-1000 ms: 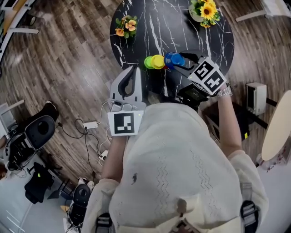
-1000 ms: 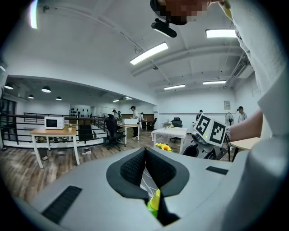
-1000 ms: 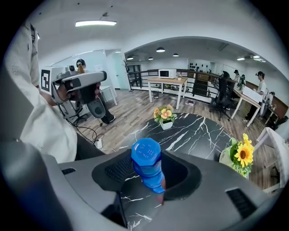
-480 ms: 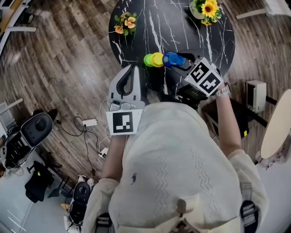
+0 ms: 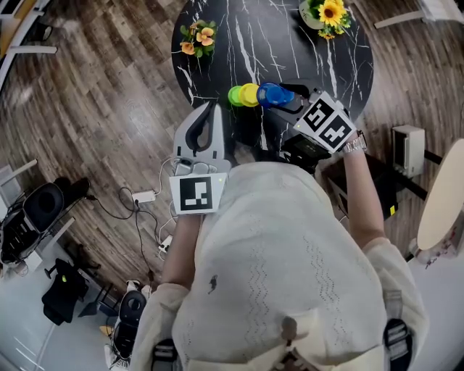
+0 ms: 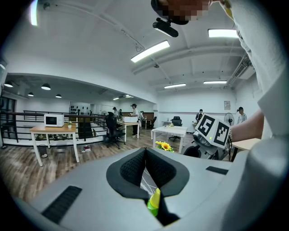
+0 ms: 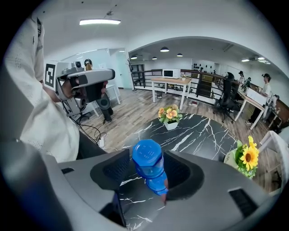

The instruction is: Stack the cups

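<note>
A round black table veined in white stands on a brown plank floor. In the background are an open office with desks, chairs and ceiling strip lights. On the table, a small pot of orange and yellow flowers sits at the upper left of the head view and a pot of sunflowers at the upper right.

Near the table's lower edge in that view, three cups lie in a tight row. The green cup is on the left, the yellow cup in the middle, and the blue cup on the right, each touching the next.

My right gripper reaches in from the lower right, and its jaws are opening. The blue cup stands between them, tilted, with its closed base turned up toward my camera. The pad on the left of my right gripper view stands clear of the cup. On the other side I cannot tell whether the pad touches it.

My left gripper has its jaws pressed together with nothing between them. In the head view it sits to the lower left of the cups, its tips pointing up the frame at the table's edge. Through the notch below its closed pads I see a sliver of yellow and green cup.
</note>
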Motion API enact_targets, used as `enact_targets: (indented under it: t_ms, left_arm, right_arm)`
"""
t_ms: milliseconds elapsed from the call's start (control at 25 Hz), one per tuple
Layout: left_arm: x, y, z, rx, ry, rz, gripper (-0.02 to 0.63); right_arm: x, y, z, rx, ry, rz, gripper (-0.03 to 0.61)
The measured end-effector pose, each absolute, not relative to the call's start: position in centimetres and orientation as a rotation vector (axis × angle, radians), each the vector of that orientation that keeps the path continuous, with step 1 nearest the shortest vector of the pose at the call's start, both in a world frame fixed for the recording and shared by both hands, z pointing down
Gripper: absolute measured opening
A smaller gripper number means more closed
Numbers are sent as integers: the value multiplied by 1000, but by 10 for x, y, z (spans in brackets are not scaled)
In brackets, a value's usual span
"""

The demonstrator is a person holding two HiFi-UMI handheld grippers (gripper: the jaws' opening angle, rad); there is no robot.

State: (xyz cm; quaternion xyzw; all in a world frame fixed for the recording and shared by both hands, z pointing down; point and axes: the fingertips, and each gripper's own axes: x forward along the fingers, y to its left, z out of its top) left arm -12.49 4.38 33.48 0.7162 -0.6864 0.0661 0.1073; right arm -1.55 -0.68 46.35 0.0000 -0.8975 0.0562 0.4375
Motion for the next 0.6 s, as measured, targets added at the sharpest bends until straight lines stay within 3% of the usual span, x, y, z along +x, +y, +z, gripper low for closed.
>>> enact_targets:
  t_ms: [280,400,600]
  left_arm:
    - [-121,39,337,2133,-1999,195,21]
    - [-118,37,335,2148,-1992,192,21]
    - [-111,30,331,2182,-1973,194,21]
  right_arm:
    - [-13,-11,449,32,-2305,182,265]
    - [-5,-24,433,122,-2377,223,231]
    - [15,-47,395,324,-2524,356,118]
